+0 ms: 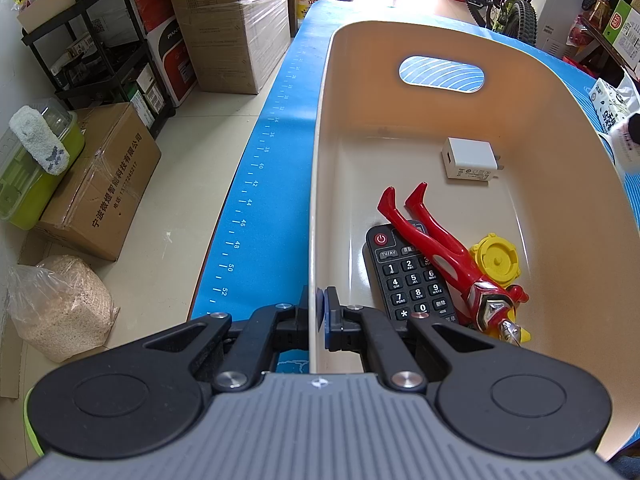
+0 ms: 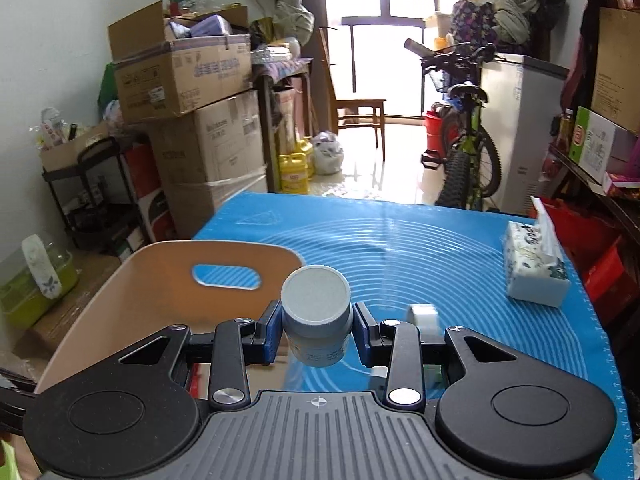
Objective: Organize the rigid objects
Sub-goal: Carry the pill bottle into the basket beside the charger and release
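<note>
A beige basket (image 1: 320, 128) with a handle slot stands on the blue mat (image 1: 256, 184). My left gripper (image 1: 316, 312) is shut on the basket's left rim. Inside lie a black remote (image 1: 404, 276), a red toy figure (image 1: 444, 252), a yellow round lid (image 1: 498, 260) and a white charger (image 1: 468, 158). In the right wrist view my right gripper (image 2: 316, 330) is shut on a small white bottle (image 2: 316, 312) with a grey cap, held above the mat at the basket's (image 2: 152, 280) right side. A tape roll (image 2: 422, 314) stands on the mat just behind the right finger.
A tissue pack (image 2: 534, 264) lies at the mat's right side. Cardboard boxes (image 1: 224, 24) and a black shelf rack (image 1: 100, 48) stand on the floor to the left of the table. A bicycle (image 2: 464, 148) stands beyond the far edge.
</note>
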A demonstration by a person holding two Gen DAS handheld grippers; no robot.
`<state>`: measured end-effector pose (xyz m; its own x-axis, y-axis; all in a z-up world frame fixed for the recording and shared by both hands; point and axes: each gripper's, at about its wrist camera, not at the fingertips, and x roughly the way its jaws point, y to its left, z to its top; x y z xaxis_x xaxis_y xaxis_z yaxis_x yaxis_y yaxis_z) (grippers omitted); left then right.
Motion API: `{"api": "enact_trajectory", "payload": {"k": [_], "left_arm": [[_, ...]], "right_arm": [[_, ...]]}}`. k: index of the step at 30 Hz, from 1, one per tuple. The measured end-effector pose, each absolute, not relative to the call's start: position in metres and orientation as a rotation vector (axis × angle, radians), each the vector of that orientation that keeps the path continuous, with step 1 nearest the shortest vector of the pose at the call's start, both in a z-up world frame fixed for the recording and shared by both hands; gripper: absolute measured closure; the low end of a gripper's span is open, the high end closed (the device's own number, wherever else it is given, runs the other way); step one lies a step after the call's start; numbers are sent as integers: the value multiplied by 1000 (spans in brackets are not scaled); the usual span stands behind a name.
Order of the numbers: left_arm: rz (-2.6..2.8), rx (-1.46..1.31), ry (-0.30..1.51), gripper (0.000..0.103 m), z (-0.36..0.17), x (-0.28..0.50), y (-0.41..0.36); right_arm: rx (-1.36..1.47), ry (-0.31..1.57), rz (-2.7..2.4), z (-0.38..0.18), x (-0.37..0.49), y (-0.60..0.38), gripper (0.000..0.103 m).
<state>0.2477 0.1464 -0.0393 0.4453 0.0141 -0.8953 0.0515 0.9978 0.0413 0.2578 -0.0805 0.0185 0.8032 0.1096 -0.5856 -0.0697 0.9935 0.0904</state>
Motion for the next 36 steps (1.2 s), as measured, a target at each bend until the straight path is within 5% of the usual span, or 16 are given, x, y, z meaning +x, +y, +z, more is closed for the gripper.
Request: {"api": "enact_trajectory", "payload": {"k": [26,36], "left_arm": [[-23,72,1107,98,-39,248,147],[-23,70,1109,98,-39,249,148]], "right_arm": [[-168,950,378,-38,266,28,59],[-74,899,364,-18,260,-4,52]]}}
